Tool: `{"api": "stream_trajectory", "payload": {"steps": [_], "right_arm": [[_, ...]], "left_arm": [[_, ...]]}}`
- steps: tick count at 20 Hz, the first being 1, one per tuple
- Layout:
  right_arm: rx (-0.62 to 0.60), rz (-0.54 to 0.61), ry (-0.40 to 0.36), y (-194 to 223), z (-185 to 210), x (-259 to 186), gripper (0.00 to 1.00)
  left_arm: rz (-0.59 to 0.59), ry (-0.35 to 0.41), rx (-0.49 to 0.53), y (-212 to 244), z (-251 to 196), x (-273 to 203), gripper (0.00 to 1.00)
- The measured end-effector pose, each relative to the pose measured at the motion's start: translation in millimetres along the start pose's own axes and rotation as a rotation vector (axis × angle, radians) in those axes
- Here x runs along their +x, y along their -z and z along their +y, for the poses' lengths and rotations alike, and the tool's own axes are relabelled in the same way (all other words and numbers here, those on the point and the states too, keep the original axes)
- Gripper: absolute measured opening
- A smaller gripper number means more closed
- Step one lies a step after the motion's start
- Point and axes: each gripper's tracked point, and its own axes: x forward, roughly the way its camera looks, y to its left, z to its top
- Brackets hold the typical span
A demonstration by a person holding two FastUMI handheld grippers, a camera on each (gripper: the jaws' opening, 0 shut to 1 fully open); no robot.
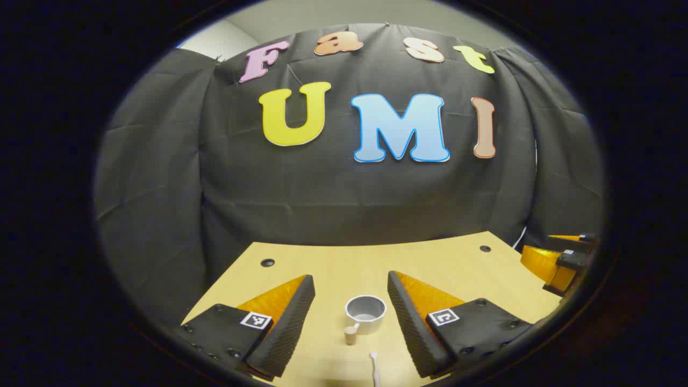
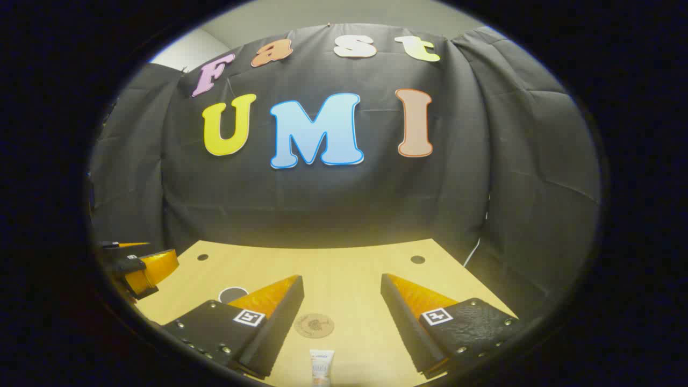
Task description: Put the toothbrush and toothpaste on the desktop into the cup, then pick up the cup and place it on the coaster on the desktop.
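A grey-white cup (image 1: 365,314) stands upright on the wooden desktop (image 1: 344,263), its handle turned toward me. It sits just beyond and between the fingers of my open left gripper (image 1: 350,278). The white tip of the toothbrush (image 1: 374,368) lies in front of the cup at the bottom edge. In the right gripper view a round brown coaster (image 2: 314,325) lies flat, with the toothpaste tube (image 2: 321,366) just before it. My right gripper (image 2: 341,279) hangs open above both, holding nothing. The cup's rim (image 2: 232,294) peeks out behind its left finger.
Each gripper shows at the edge of the other's view: the right gripper (image 1: 564,260) far right, the left gripper (image 2: 137,266) far left. Small dark holes (image 1: 267,262) (image 2: 417,259) mark the desktop's far corners. Black cloth walls the booth behind the desk.
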Motion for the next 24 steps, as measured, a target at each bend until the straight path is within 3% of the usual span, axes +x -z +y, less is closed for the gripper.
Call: {"api": "stream_trajectory", "payload": {"steps": [3,4,11,13,14,16,17,18,19,24], "right_arm": [[0.008,0.032,-0.013,9,5,3,0.9],[0.003,0.041,-0.019,11,7,3,0.9],[-0.01,0.111,-0.049,36,13,2,0.9],[-0.008,0.125,-0.051,41,12,1,0.9],[-0.007,0.13,-0.05,43,10,1,0.9],[-0.006,0.145,-0.05,46,10,0,0.91],[-0.005,0.152,-0.051,50,9,0,0.91],[-0.006,0.162,-0.052,52,8,0,0.91],[-0.007,0.172,-0.054,56,8,-1,0.9],[-0.014,0.24,-0.062,74,8,0,0.9]], "left_arm": [[0.04,0.007,-0.004,12,-6,4,0.98],[0.046,0.009,-0.003,14,-7,4,0.9],[0.073,0.016,0.016,24,-13,3,0.9],[0.081,0.018,0.019,28,-15,2,0.98],[0.084,0.018,0.02,30,-16,1,0.9],[0.09,0.019,0.021,31,-17,1,0.9],[0.091,0.018,0.021,32,-17,1,0.98],[0.095,0.018,0.021,34,-17,0,0.98],[0.099,0.018,0.021,36,-17,0,0.9],[0.158,0.019,0.013,60,-18,0,0.9]]}}
